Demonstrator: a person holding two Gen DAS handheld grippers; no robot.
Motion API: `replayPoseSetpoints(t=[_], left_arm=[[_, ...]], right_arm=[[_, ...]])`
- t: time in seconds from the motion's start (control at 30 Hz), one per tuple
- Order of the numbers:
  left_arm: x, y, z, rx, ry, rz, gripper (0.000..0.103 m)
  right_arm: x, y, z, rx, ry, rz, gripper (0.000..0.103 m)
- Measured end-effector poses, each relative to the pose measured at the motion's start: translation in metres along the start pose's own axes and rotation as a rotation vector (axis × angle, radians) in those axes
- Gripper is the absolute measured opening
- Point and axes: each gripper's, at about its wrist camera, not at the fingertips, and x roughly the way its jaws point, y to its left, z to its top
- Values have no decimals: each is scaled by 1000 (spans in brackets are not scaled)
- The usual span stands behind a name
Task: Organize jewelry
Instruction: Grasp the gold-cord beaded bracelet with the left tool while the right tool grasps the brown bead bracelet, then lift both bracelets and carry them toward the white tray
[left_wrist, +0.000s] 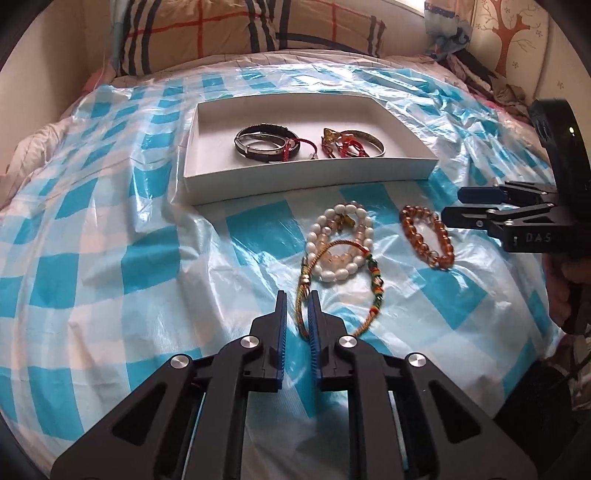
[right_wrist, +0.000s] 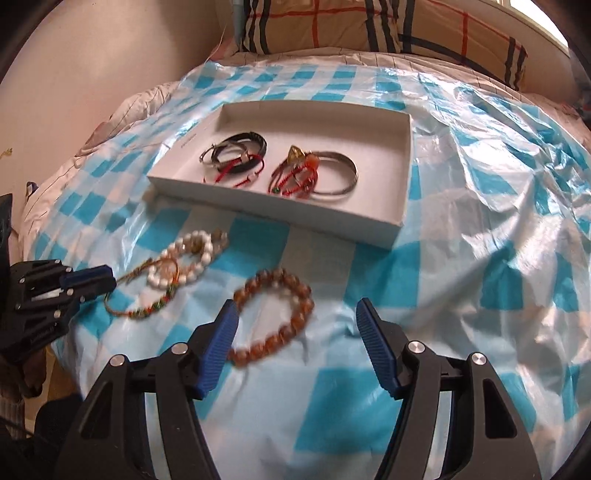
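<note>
A woven cord bracelet (left_wrist: 373, 282) with coloured knots lies on the blue-checked plastic sheet, partly over two pale bead bracelets (left_wrist: 343, 240). My left gripper (left_wrist: 298, 300) stands over the cord's near end. Its jaws are almost closed with the cord running between them, and a thin gap still shows beside it. An amber bead bracelet (right_wrist: 275, 314) lies flat just ahead of my right gripper (right_wrist: 297, 312), which is open wide and empty, its left finger (right_wrist: 221, 332) over the ring's edge. The white tray (left_wrist: 295, 177) behind holds several bangles and red cord bracelets.
The plastic sheet (right_wrist: 480, 240) covers a bed and is crumpled at the right. A plaid pillow (left_wrist: 221, 26) lies behind the tray and a heap of clothes (left_wrist: 491, 81) at the far right. A person's hand (left_wrist: 561, 291) holds the right gripper's handle.
</note>
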Motion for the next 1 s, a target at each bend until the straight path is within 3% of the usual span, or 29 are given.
replayPoseSetpoints(t=[0.1, 0.13, 0.2, 0.27, 0.4, 0.5, 0.53, 0.57, 0.63, 0.7, 0.73, 0.8, 0.87, 1.0], left_arm=[[11, -6, 4, 39, 14, 20, 11], [16, -9, 3, 55, 26, 24, 11], [20, -10, 1, 68, 28, 32, 11], [18, -6, 0, 43, 33, 10, 7], [4, 1, -1, -6, 25, -51, 7], [0, 1, 0, -7, 19, -42, 7], [1, 1, 1, -7, 21, -31, 7], [3, 1, 3, -5, 18, -7, 8], [8, -3, 5, 9, 22, 22, 10], [15, -8, 5, 35, 32, 58, 16], [19, -11, 4, 50, 35, 73, 16], [21, -16, 2, 67, 32, 106, 15], [19, -17, 3, 50, 37, 88, 7], [5, -22, 2, 45, 12, 101, 7]], right_arm=[[25, 6, 2, -49, 42, -35, 54], [30, 8, -2, -55, 57, -35, 43], [25, 12, -9, -79, 44, -46, 34], [17, 14, -17, -97, 43, -45, 14], [-7, 6, -28, -33, 28, 27, 12], [-14, -1, -25, 26, 19, 65, 13], [-13, -4, -23, 41, 21, 70, 18], [-12, -4, -21, 46, 20, 66, 34], [-5, -4, -18, 43, 9, 42, 52], [8, -4, -18, 42, 31, 41, 52], [15, -4, -20, 44, 42, 38, 51], [16, -3, -23, 33, 28, 23, 39], [10, -5, -25, 54, 23, 58, 12], [-10, -16, -34, 160, -5, 192, 12]])
